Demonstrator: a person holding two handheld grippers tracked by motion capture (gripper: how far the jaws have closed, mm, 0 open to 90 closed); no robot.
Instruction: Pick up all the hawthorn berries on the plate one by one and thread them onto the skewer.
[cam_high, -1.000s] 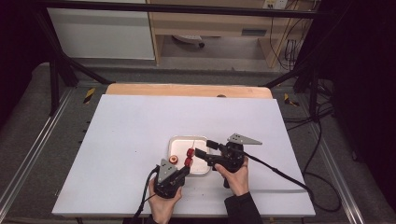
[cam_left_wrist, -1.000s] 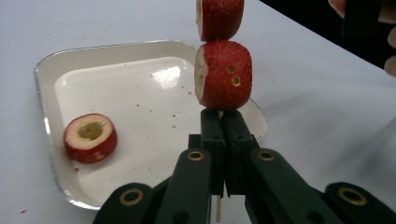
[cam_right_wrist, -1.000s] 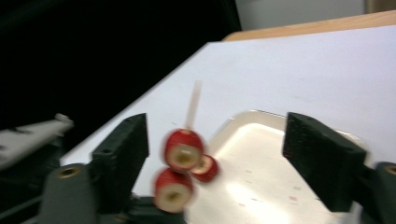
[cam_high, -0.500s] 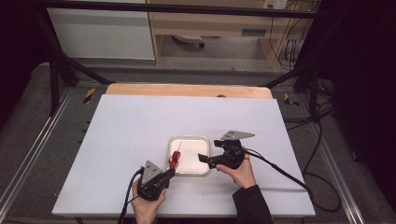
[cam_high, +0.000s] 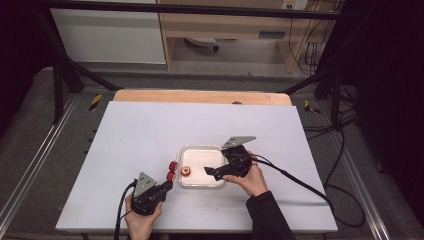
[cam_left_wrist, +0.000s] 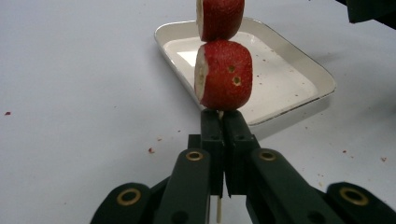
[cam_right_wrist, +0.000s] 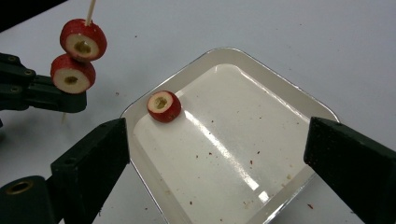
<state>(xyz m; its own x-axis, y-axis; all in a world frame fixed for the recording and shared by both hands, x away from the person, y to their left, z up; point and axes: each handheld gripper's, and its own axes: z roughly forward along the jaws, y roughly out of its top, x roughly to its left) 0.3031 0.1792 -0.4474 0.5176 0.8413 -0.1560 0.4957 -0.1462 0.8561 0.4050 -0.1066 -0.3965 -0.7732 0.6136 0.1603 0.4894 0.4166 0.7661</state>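
- White tabletop (cam_high: 150, 135) fills the workspace, with a wooden strip along its far edge; a shallow white tray (cam_high: 200, 181) sits toward the near edge, slightly right of centre.
- Left gripper (cam_left_wrist: 223, 122) has its fingers clenched on a thin wooden skewer (cam_left_wrist: 218, 212), which carries two red slices (cam_left_wrist: 222, 74) and hovers just beside the tray's left rim.
- Right gripper (cam_right_wrist: 215, 154) is released, its fingers spread wide over the tray.
- One loose slice (cam_right_wrist: 164, 106) lies in the tray's corner nearest the skewer.
- Judged step: take up that slice and thread it on.
- To do it well, close on the slice's red rim, leaving its centre hole free.
- Keep the skewer steady and line its tip up with the hole before pushing.
- Risk: a squeeze too hard may crush or tilt the slice.
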